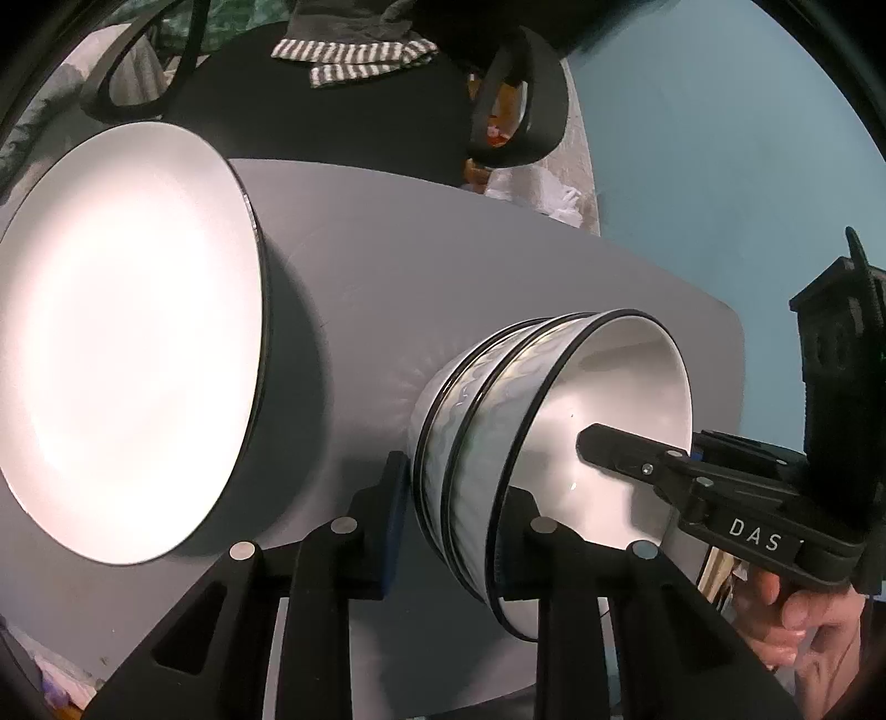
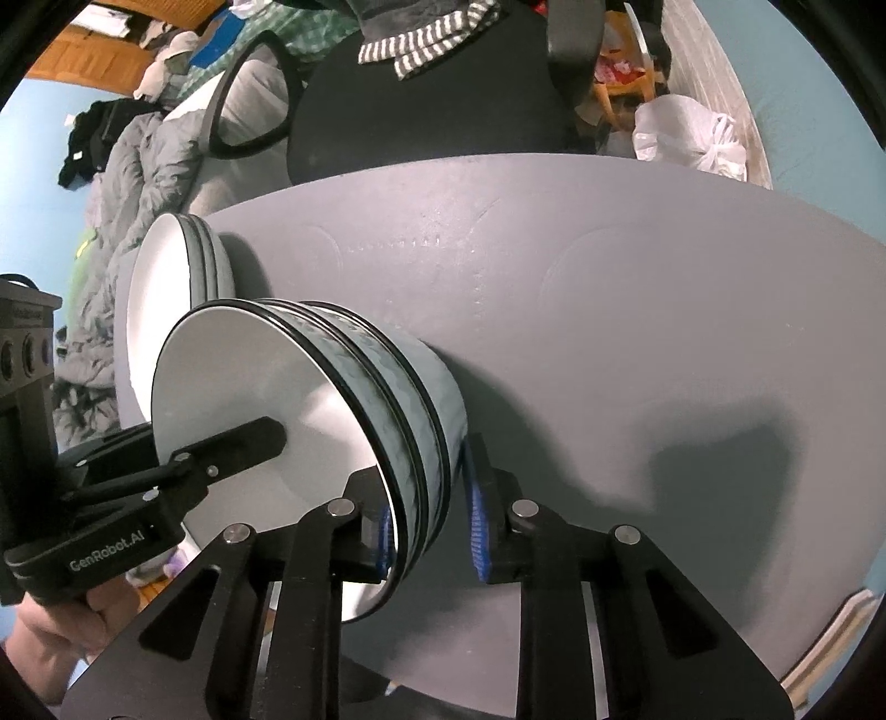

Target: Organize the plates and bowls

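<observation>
Bowls: a nest of three white bowls [image 1: 531, 443] with dark rims stands on the grey table [image 1: 443, 266], toward its near right part in the left wrist view.
Plates: a stack of white plates [image 1: 127, 343] lies on the same table, well apart from the bowls on their left; the right wrist view shows several rims in it.
Left gripper [image 1: 451, 531]: its jaws straddle the bowl walls on one side, one finger outside the nest, the other inside the top bowl. The gap is narrow. The blue pads seem to lie against the walls, so I judge it clamped on the bowls, though pad contact is partly hidden.
Right gripper [image 2: 429, 529]: it takes the opposite side the same way, left finger inside, right finger outside. The outer blue pad [image 2: 477, 520] seems to stand a little off the wall, so whether it presses I cannot tell.
Why so held: a grip on both sides probably keeps the three nested bowls level and together as one load.
Stage: both piles look sorted by kind; likely what remains is placing the bowls.
Edges: the bowls sit not far from the table's near edge; the plates reach close to its left edge.
Open room: bare table lies beyond and to the right of the bowls, and between bowls and plates.
Beyond: a black chair [image 2: 432, 122] with a striped cloth [image 2: 421, 47] stands past the far edge, clear of any move over the table.
</observation>
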The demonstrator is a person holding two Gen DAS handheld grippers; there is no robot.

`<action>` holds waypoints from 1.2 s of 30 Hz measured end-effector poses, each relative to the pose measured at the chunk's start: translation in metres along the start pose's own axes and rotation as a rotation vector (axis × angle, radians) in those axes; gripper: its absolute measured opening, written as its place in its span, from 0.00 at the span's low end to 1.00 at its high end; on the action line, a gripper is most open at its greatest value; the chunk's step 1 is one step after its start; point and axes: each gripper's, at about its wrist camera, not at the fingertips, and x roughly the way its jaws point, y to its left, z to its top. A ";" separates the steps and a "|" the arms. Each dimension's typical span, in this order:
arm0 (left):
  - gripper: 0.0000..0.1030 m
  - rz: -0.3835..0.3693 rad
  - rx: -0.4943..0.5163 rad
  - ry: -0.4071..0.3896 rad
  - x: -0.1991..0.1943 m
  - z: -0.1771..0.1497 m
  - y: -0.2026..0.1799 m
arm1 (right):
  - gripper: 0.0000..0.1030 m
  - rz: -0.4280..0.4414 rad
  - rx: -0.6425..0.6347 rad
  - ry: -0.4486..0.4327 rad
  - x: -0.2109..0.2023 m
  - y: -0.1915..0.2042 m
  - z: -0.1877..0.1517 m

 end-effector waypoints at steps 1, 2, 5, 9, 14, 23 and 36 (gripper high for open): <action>0.23 0.000 -0.010 -0.001 -0.001 -0.001 0.001 | 0.20 -0.002 0.003 -0.002 0.000 0.000 0.000; 0.23 0.000 -0.016 -0.001 -0.002 -0.004 0.002 | 0.20 -0.002 0.007 -0.004 -0.001 0.000 0.000; 0.23 -0.001 -0.024 0.008 -0.002 -0.007 0.005 | 0.20 -0.004 0.013 -0.003 -0.002 0.002 -0.002; 0.22 0.005 -0.021 0.015 0.002 -0.008 0.003 | 0.19 -0.019 0.011 0.006 -0.001 0.005 -0.009; 0.22 0.034 -0.006 0.001 -0.005 -0.016 -0.001 | 0.18 -0.012 0.010 0.008 -0.003 0.011 -0.017; 0.22 0.030 -0.016 -0.025 -0.020 -0.022 0.000 | 0.18 -0.017 -0.007 0.001 -0.011 0.029 -0.022; 0.22 0.014 -0.059 -0.113 -0.065 -0.016 0.024 | 0.17 -0.040 -0.098 -0.033 -0.026 0.078 -0.003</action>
